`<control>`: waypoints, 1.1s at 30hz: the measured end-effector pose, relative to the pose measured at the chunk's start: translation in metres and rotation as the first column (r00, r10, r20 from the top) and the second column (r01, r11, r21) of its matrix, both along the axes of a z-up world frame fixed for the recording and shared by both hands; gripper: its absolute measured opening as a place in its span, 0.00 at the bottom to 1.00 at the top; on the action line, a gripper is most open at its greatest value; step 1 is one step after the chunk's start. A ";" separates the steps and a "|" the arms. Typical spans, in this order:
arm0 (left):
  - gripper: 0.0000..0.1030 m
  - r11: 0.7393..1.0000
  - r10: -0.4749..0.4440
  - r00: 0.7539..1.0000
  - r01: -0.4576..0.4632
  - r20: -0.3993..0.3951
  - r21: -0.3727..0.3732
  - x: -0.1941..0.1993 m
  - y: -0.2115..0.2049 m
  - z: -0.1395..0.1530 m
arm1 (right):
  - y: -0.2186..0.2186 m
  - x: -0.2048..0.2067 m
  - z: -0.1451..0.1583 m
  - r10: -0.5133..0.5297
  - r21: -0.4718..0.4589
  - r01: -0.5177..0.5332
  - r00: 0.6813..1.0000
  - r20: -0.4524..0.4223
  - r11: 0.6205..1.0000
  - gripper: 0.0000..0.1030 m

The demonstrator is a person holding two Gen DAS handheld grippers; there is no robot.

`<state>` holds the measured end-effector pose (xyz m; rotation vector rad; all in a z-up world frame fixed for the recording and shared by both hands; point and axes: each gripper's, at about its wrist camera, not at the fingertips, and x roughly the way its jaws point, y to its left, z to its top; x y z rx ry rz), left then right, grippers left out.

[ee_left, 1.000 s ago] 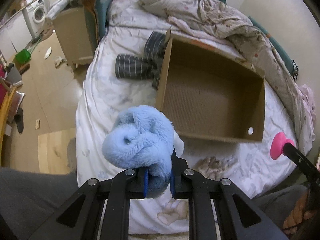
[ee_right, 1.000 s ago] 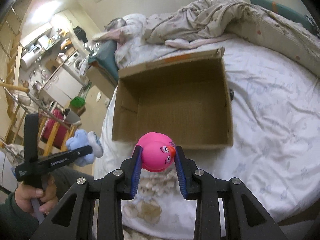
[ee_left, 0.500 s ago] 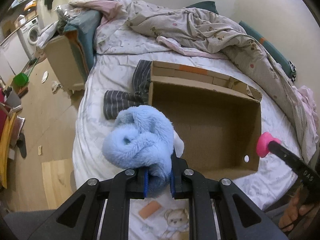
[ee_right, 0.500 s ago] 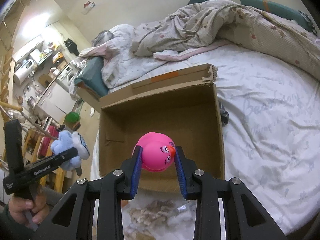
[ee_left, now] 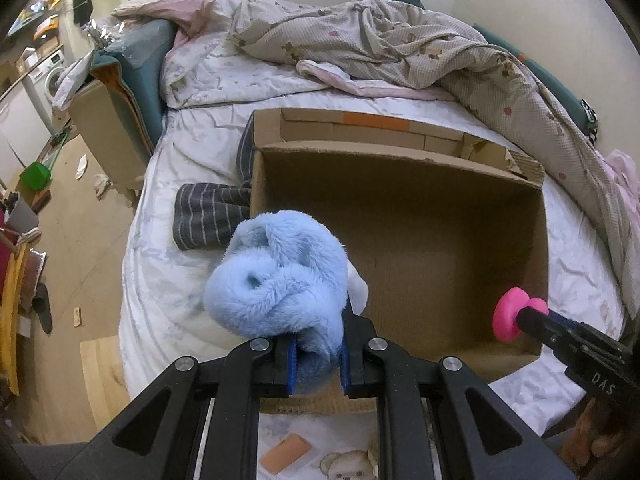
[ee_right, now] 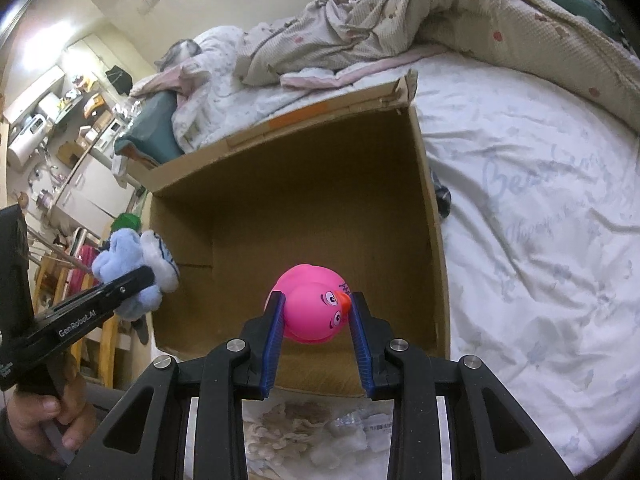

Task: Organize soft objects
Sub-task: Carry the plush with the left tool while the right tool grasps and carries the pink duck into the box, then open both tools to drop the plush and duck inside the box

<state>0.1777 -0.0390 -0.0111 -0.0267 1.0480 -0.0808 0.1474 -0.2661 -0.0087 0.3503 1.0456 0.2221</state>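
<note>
My left gripper (ee_left: 317, 354) is shut on a fluffy blue plush toy (ee_left: 280, 276) and holds it above the near left corner of an open cardboard box (ee_left: 400, 168); it also shows in the right wrist view (ee_right: 132, 268). My right gripper (ee_right: 317, 336) is shut on a pink rubber duck (ee_right: 312, 304) above the near edge of the box (ee_right: 296, 184). The duck also shows in the left wrist view (ee_left: 510, 318) at the box's near right corner. The box looks empty inside.
The box lies on a bed with a white sheet (ee_right: 540, 200). A rumpled beige quilt (ee_left: 400, 52) is piled at the far side. Striped grey clothing (ee_left: 208, 216) lies left of the box. A bedside cabinet (ee_left: 104, 124) and wooden floor (ee_left: 80, 240) are to the left.
Both grippers have moved forward over the bed to the box with their toys. The plush and the duck now hang over the box's near edge.
</note>
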 end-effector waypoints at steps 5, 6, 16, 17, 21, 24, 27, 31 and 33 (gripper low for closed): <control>0.14 1.000 -0.013 1.000 0.013 -0.010 0.004 0.003 -0.001 -0.017 | 0.005 0.002 -0.012 0.007 -0.021 -0.007 1.000 -0.031 1.000 0.33; 0.14 1.000 -0.019 1.000 0.019 -0.012 -0.001 0.003 -0.001 -0.020 | 0.005 0.002 -0.013 0.008 -0.027 -0.009 0.999 -0.033 1.000 0.33; 0.15 0.999 -0.042 0.999 0.042 -0.005 0.007 0.004 -0.005 -0.029 | 0.010 0.010 -0.034 0.010 -0.058 -0.017 0.994 -0.105 0.998 0.33; 0.15 0.999 -0.044 0.999 0.044 -0.007 0.008 0.004 -0.005 -0.030 | 0.011 0.012 -0.035 0.010 -0.060 -0.017 0.994 -0.111 0.998 0.33; 0.15 0.998 -0.056 0.998 0.056 -0.013 0.009 0.004 -0.007 -0.031 | 0.015 0.015 -0.040 0.010 -0.068 -0.019 0.992 -0.129 0.998 0.33; 0.15 0.998 -0.063 0.998 0.063 -0.017 0.002 0.005 -0.007 -0.033 | 0.018 0.019 -0.043 0.007 -0.068 -0.017 0.990 -0.142 0.998 0.33; 0.15 0.998 -0.063 0.998 0.063 -0.016 0.015 0.004 -0.007 -0.034 | 0.021 0.021 -0.046 0.009 -0.067 -0.019 0.988 -0.152 0.998 0.33; 0.15 0.999 -0.054 0.998 0.054 -0.020 0.010 0.005 -0.005 -0.035 | 0.027 0.024 -0.047 0.018 -0.071 -0.029 0.987 -0.159 0.997 0.33; 0.16 0.998 -0.054 0.998 0.054 -0.019 0.012 0.004 -0.006 -0.034 | 0.029 0.024 -0.048 0.019 -0.075 -0.031 0.987 -0.162 0.997 0.33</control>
